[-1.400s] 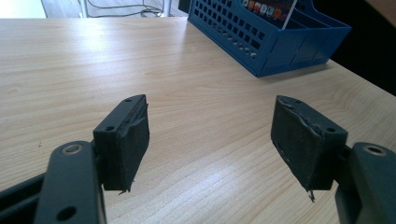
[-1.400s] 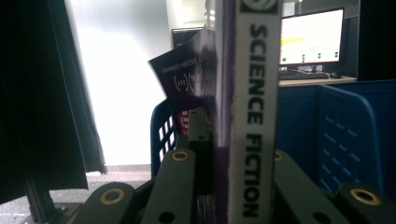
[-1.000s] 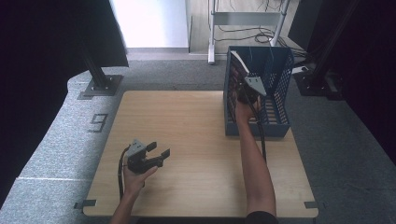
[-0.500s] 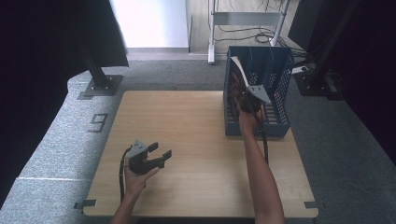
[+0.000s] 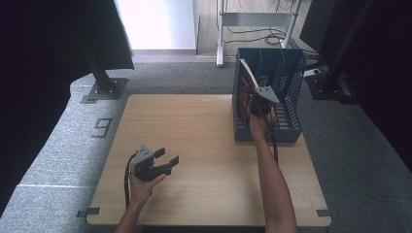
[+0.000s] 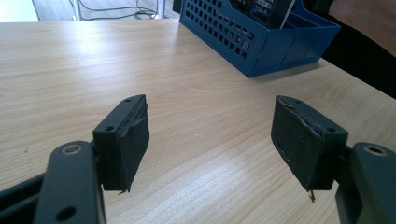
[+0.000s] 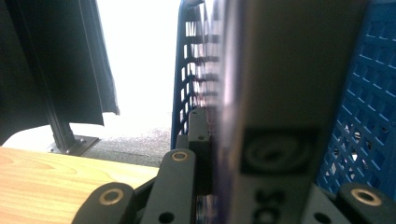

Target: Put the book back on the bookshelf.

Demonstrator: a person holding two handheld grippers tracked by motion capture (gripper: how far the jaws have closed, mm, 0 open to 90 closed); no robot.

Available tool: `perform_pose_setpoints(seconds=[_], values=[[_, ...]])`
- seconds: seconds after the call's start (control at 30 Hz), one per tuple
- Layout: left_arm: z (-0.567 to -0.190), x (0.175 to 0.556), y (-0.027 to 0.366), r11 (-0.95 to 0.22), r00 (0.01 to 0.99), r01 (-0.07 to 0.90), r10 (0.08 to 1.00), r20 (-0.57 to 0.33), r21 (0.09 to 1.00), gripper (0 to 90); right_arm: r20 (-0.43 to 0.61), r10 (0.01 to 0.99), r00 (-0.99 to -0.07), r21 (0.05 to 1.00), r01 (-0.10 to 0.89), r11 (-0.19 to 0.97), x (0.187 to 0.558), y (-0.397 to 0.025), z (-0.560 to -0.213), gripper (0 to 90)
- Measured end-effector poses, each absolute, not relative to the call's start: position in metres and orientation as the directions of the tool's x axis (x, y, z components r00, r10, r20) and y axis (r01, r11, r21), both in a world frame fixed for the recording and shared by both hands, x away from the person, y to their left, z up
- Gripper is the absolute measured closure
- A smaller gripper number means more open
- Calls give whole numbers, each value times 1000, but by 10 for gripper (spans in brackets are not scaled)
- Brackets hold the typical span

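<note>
A blue lattice file basket [image 5: 290, 87] stands on the right side of the wooden table [image 5: 194, 126]. Inside it a book [image 5: 246, 72] with a dark cover and white page edges leans to the left. My right gripper [image 5: 255, 97] reaches into the basket's left part and is shut on that book. In the right gripper view the book's dark spine [image 7: 280, 93] is clamped between the jaws, with blue lattice [image 7: 369, 116] behind. My left gripper [image 5: 166, 156] rests low near the table's front left, open, with bare wood between its pads [image 6: 126, 140]. The basket [image 6: 261, 44] lies ahead of it.
More dark items stand upright in the basket [image 6: 266, 11]. A black stand with a base plate [image 5: 104, 87] is on the carpet beyond the table's left corner. A metal shelf frame [image 5: 255, 19] with cables stands behind the basket.
The right gripper has shifted slightly to the right with the book still held in the basket. The left gripper has drifted a little to the right and stays open.
</note>
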State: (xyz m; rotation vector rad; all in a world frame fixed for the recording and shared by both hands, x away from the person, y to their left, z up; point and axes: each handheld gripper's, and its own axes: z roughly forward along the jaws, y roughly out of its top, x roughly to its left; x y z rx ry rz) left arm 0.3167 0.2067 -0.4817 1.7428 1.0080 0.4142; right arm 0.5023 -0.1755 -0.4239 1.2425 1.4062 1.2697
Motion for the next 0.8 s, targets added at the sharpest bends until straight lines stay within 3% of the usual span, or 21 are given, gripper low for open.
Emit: perform_pose_setpoints(seconds=[0.8], values=[[-482, 320, 214, -92, 573, 436, 796, -197, 895, 281, 22, 999, -25, 998, 67, -20, 533, -171, -414, 818]])
